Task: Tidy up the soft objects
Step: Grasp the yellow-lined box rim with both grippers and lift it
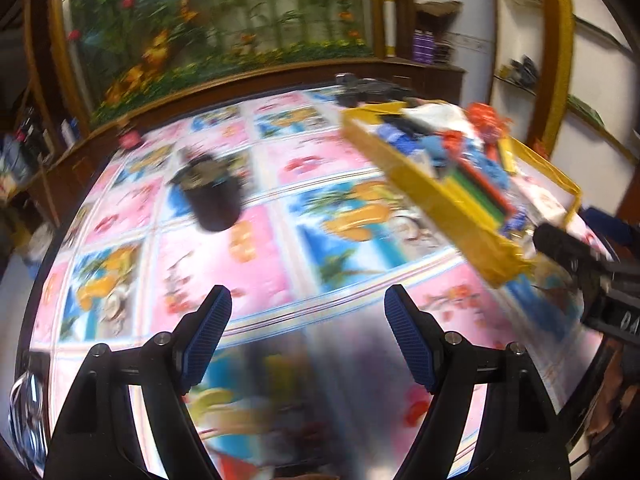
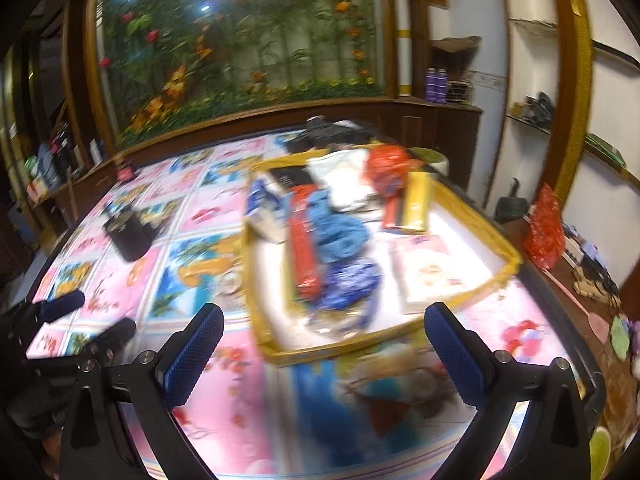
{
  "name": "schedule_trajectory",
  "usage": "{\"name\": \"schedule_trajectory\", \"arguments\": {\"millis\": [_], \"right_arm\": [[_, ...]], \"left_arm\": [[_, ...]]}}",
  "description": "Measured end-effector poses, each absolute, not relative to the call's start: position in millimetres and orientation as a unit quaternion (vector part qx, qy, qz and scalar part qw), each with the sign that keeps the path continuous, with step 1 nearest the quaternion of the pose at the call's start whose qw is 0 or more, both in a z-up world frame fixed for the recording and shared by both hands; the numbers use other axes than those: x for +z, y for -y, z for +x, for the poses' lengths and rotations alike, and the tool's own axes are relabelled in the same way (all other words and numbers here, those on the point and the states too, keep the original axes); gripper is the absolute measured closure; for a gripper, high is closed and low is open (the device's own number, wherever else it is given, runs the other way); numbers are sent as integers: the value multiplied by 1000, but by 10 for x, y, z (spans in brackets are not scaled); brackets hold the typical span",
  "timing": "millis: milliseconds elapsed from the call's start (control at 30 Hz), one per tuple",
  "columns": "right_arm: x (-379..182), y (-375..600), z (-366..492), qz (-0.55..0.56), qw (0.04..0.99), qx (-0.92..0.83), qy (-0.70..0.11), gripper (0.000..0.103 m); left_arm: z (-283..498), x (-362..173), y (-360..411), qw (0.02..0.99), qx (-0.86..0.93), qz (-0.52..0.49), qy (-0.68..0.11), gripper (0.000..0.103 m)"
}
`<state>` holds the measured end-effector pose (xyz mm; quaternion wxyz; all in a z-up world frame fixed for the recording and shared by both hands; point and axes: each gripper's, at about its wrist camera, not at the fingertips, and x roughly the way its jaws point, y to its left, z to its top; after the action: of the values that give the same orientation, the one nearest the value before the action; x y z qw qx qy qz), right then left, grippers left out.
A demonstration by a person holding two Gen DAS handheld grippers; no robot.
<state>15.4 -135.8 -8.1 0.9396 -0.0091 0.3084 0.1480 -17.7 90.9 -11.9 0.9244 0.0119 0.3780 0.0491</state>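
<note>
Left wrist view: left gripper (image 1: pixel 308 312) jaws apart, nothing between them, over the patterned tablecloth (image 1: pixel 280 240). Yellow tray (image 1: pixel 436 196) of soft items sits ahead-right; black cup (image 1: pixel 216 200) ahead-left (frame blurred).

Right wrist view: right gripper (image 2: pixel 324 332) jaws apart, empty. Tray (image 2: pixel 256 320) straight ahead, just past the fingertips, holding blue cloth (image 2: pixel 340 232), a red pack (image 2: pixel 306 248), white fabric (image 2: pixel 344 180).

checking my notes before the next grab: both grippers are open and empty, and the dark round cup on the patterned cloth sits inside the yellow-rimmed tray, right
Not quite. The dark round cup stands outside the yellow-rimmed tray, apart from it on the pink and blue patterned cloth, as the right wrist view shows. The rest holds: the left gripper and right gripper are both open with nothing between their fingers.
</note>
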Motion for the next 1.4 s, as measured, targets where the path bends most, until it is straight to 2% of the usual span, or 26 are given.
{"name": "schedule_trajectory", "arguments": {"millis": [200, 267, 600, 667, 900, 1400], "right_arm": [[-253, 613, 143, -46, 902, 235, -359, 1], [-294, 327, 155, -95, 907, 209, -353, 1], [-568, -91, 424, -126, 877, 191, -422, 1], [-639, -78, 477, -100, 866, 194, -450, 1], [-653, -115, 507, -96, 870, 178, -449, 1], [-650, -105, 491, -95, 871, 179, -448, 1]], "left_arm": [[-217, -272, -1579, 906, 126, -20, -403, 24], [-233, -353, -1687, 901, 129, -34, -412, 24], [-210, -541, -1849, 875, 121, -86, -461, 24], [-212, -552, -1830, 874, 120, -81, -463, 24], [-191, -568, -1802, 872, 118, -73, -469, 17], [-172, -580, -1807, 871, 124, -76, -469, 15]]}}
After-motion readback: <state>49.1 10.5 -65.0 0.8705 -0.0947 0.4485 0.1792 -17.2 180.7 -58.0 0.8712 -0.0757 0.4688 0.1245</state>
